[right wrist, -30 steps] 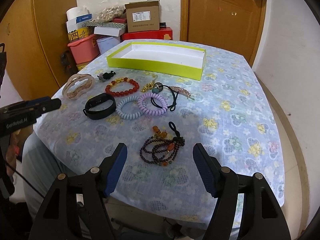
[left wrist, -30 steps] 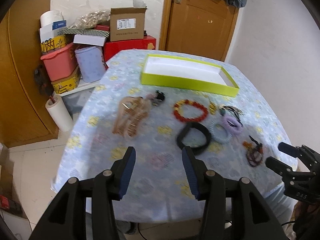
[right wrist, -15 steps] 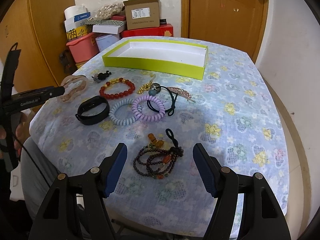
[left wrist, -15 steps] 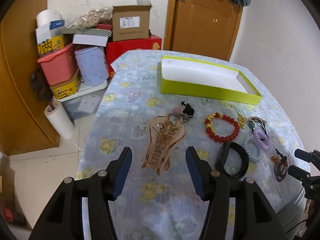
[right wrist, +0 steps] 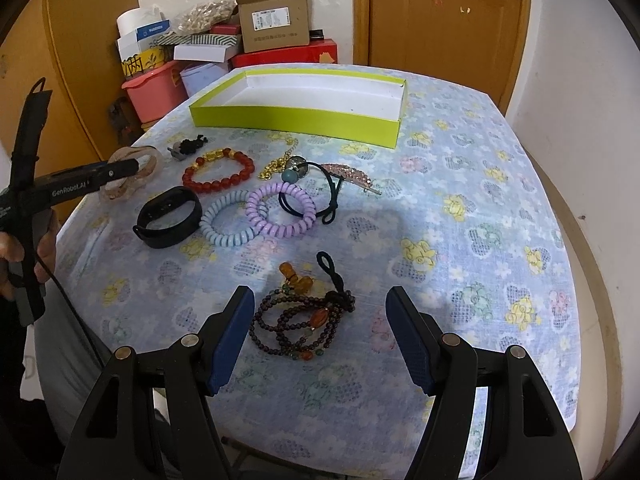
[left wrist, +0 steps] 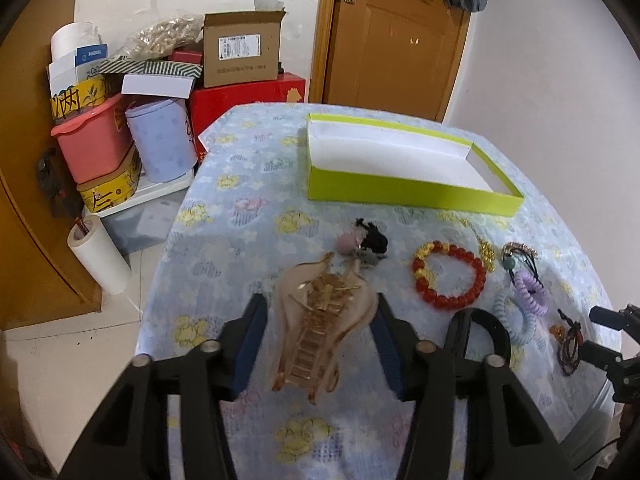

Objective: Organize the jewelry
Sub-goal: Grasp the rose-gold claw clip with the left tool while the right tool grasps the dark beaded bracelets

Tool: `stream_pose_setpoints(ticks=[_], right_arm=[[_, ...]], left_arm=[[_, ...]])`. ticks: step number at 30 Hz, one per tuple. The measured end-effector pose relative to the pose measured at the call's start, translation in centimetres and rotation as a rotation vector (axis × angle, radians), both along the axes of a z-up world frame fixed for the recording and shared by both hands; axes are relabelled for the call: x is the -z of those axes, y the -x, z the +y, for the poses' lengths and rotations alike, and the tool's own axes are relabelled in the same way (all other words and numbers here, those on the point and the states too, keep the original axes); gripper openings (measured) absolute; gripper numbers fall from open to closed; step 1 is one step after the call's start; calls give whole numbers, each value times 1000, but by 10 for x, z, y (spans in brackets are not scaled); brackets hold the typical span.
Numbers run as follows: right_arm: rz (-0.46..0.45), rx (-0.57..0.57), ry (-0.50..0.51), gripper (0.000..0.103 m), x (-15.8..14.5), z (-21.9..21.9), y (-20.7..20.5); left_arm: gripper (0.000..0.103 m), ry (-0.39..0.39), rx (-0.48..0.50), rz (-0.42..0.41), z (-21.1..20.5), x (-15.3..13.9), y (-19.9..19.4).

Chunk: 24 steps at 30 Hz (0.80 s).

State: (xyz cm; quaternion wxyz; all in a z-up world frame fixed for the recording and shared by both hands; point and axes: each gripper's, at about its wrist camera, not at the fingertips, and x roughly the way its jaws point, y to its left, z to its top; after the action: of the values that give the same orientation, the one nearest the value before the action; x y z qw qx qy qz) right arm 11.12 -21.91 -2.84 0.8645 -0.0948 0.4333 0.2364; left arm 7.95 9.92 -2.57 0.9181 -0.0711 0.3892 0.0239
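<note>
Amber hair claw (left wrist: 320, 320), blurred, sits between closing left hand-held gripper (left wrist: 318, 344); contact unclear.

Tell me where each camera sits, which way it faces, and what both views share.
Left wrist: on the left gripper, angled down at the table; its jaws are closing around the amber hair claw, pads not yet pressing.
Right wrist: on the right gripper, open over the dark bead bracelet; a hand shows.
Shared: green tray, red bead bracelet.
</note>
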Motion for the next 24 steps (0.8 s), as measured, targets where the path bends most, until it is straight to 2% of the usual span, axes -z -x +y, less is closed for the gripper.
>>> stream_pose_setpoints(ticks=[6,7,8,9,22,23,24], right_arm=[[4,5,2,69,3,-1,-1],[4,5,1,69,3,-1,-1],[4,6,0,69,3,-1,-1],[2,10,-3,69,2,-2,-1],[33,28,-33,68,9,-10,-5],[38,24,-35,64,10,-9,-5],[45,18,-37,56,11,-8,-6]], left_arm=[[45,-8,-9,-13,0,1,0],[42,-10,-14,-14,0,1,0],[32,-17,-22,-14,0,1,1],[31,-12,-22,-12,0,1,1],[29,-2,-26,-45,-12,-14,15],[29,-1,-25,-48,-13,-15,16],[29,1,-24,-50,-14,-16,17]])
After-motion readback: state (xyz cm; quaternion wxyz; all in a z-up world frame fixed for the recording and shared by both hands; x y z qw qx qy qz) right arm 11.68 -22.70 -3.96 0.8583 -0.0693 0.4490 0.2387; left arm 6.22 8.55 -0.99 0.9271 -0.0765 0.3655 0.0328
